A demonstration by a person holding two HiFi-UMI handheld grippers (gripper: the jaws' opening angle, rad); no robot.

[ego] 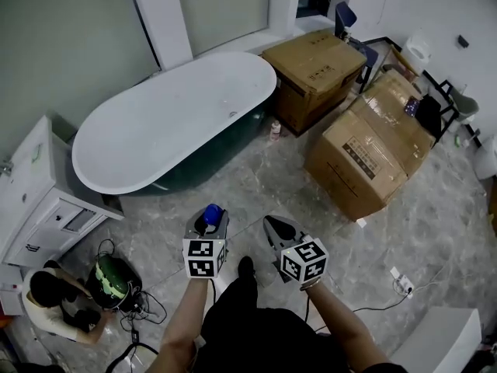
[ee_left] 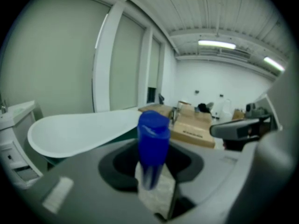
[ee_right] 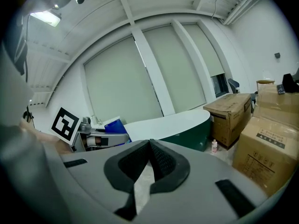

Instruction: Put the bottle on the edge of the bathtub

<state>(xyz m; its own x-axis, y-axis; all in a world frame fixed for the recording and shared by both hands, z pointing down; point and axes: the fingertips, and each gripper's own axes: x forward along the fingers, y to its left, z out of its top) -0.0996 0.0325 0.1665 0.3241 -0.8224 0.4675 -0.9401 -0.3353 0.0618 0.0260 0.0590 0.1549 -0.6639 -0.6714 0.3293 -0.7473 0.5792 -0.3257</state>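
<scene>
A blue bottle (ee_left: 153, 148) stands upright between the jaws of my left gripper (ee_left: 150, 171), which is shut on it; from the head view the blue bottle (ego: 211, 216) shows at the tip of the left gripper (ego: 208, 225). The white bathtub (ego: 167, 115) with its dark green outside lies ahead and to the left, its rim (ee_left: 79, 129) bare. My right gripper (ee_right: 148, 164) is shut with nothing in it, its tips meeting; the head view has the right gripper (ego: 277, 228) beside the left one, above the grey floor.
Two large cardboard boxes (ego: 314, 72) (ego: 373, 150) stand right of the tub, with a small bottle (ego: 275, 128) on the floor between tub and box. A white cabinet (ego: 31, 200) sits at left. A crouching person (ego: 58, 301) and cables (ego: 132, 309) are at lower left.
</scene>
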